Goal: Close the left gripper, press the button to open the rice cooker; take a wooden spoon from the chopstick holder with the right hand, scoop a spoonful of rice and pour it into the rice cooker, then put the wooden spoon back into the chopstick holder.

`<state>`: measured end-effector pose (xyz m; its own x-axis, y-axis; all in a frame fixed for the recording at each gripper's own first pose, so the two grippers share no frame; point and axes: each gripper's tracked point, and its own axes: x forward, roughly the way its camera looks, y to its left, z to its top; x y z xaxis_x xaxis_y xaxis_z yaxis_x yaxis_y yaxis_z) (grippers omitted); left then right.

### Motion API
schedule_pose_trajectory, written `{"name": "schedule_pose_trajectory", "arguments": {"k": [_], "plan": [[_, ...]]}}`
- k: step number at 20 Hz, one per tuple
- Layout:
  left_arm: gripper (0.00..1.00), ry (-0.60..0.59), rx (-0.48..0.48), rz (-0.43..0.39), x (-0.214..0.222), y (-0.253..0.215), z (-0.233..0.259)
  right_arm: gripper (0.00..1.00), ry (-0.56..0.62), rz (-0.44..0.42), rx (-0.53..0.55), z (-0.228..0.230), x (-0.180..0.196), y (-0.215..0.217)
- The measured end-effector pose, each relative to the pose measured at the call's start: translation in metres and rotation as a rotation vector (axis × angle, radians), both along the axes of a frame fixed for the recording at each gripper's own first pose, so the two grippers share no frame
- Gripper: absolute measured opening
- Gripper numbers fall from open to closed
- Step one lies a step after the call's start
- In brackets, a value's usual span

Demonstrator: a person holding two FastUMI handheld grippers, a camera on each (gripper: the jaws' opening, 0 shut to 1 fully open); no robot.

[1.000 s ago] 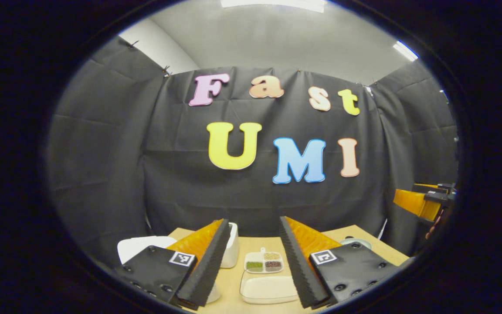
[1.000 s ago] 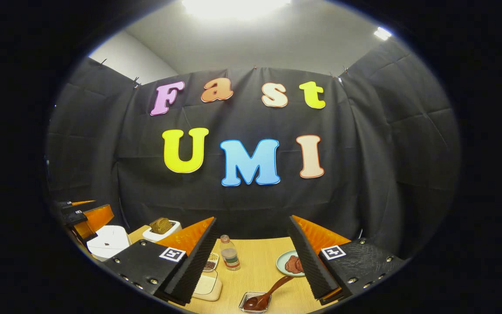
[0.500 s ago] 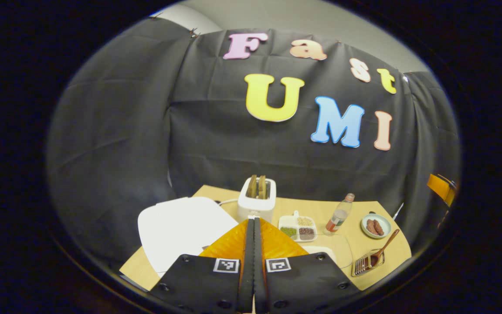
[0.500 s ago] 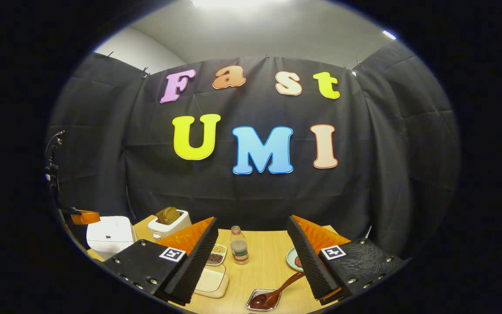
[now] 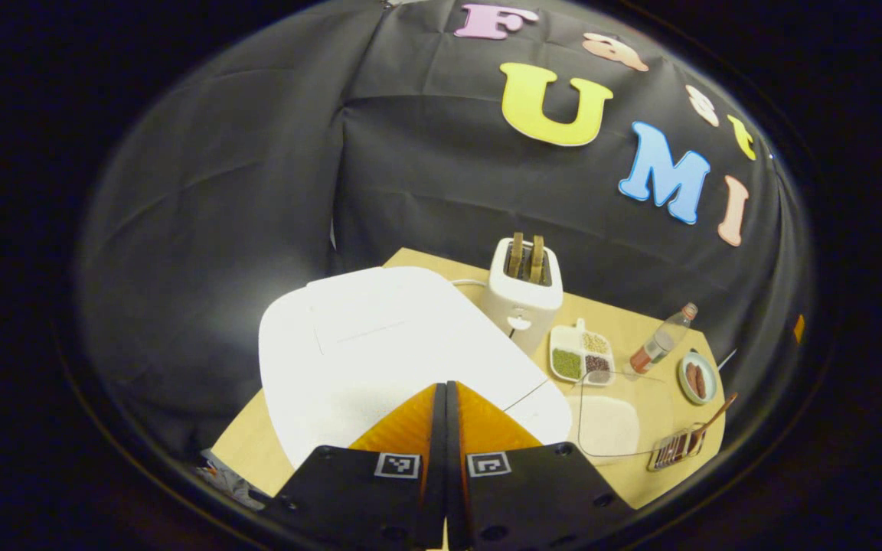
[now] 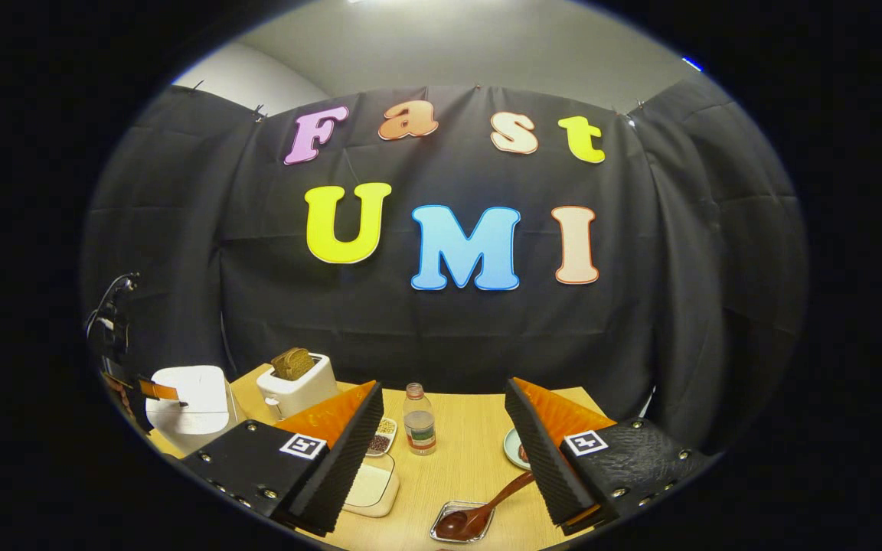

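Note:
The white rice cooker (image 5: 380,344) stands lid down at the table's left, also in the right gripper view (image 6: 188,398). My left gripper (image 5: 445,386) is shut with nothing in it, tips just above the front of the lid; the right gripper view has it (image 6: 154,389) over the cooker. A wooden spoon (image 6: 479,516) lies in a small metal chopstick holder (image 6: 441,536), also in the left gripper view (image 5: 674,450). Open and holding nothing, my right gripper (image 6: 441,451) hovers above and behind the spoon. A clear box of rice (image 5: 617,417) sits beside the cooker.
A white toaster (image 5: 525,291) with bread stands behind the cooker. To its right are a divided dish of grains (image 5: 583,356), a small bottle (image 6: 419,421) and a plate of sausages (image 5: 697,379). The wooden table (image 6: 464,467) ends at black cloth walls.
My left gripper went from open to shut, then tipped down and closed in on the rice cooker lid. The right gripper stays open and has dropped slightly towards the table.

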<state>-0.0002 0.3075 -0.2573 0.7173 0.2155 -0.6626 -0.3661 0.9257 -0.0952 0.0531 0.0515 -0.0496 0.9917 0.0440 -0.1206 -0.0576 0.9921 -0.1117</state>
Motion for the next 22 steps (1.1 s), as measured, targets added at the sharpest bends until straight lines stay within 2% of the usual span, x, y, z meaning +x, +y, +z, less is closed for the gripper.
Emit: {"name": "schedule_pose_trajectory", "arguments": {"k": [2, 6, 10, 13, 14, 15, 19, 21, 22], "plan": [[0.08, 0.051, -0.005, 0.000, -0.006, -0.002, -0.015, 0.97, 0.006, -0.006, -0.001, -0.001, 0.002, -0.002], [0.09, 0.025, 0.029, 0.007, -0.001, 0.000, -0.003, 0.97, 0.010, 0.001, 0.002, -0.003, 0.002, -0.001], [0.09, -0.063, 0.130, 0.026, 0.008, 0.010, 0.038, 0.97, -0.002, 0.012, -0.005, 0.001, 0.000, 0.000], [0.09, -0.176, 0.227, 0.063, 0.014, 0.024, 0.088, 0.97, -0.009, 0.014, 0.001, 0.003, -0.003, -0.001], [0.14, -0.220, 0.261, 0.066, 0.016, 0.026, 0.106, 0.97, -0.014, 0.014, 0.001, 0.005, -0.004, -0.002], [0.41, -0.255, 0.279, 0.053, 0.019, 0.026, 0.122, 0.97, -0.019, 0.014, 0.000, 0.006, -0.005, -0.003], [0.95, -0.406, 0.394, 0.018, 0.021, 0.006, 0.187, 0.97, -0.029, 0.003, 0.003, 0.009, -0.008, -0.010], [0.99, -0.473, 0.393, -0.004, 0.022, -0.016, 0.209, 0.97, -0.031, -0.005, 0.011, 0.011, -0.010, -0.015], [0.94, -0.500, 0.380, -0.019, 0.020, -0.027, 0.213, 0.97, -0.034, -0.010, 0.013, 0.012, -0.010, -0.017]]}}
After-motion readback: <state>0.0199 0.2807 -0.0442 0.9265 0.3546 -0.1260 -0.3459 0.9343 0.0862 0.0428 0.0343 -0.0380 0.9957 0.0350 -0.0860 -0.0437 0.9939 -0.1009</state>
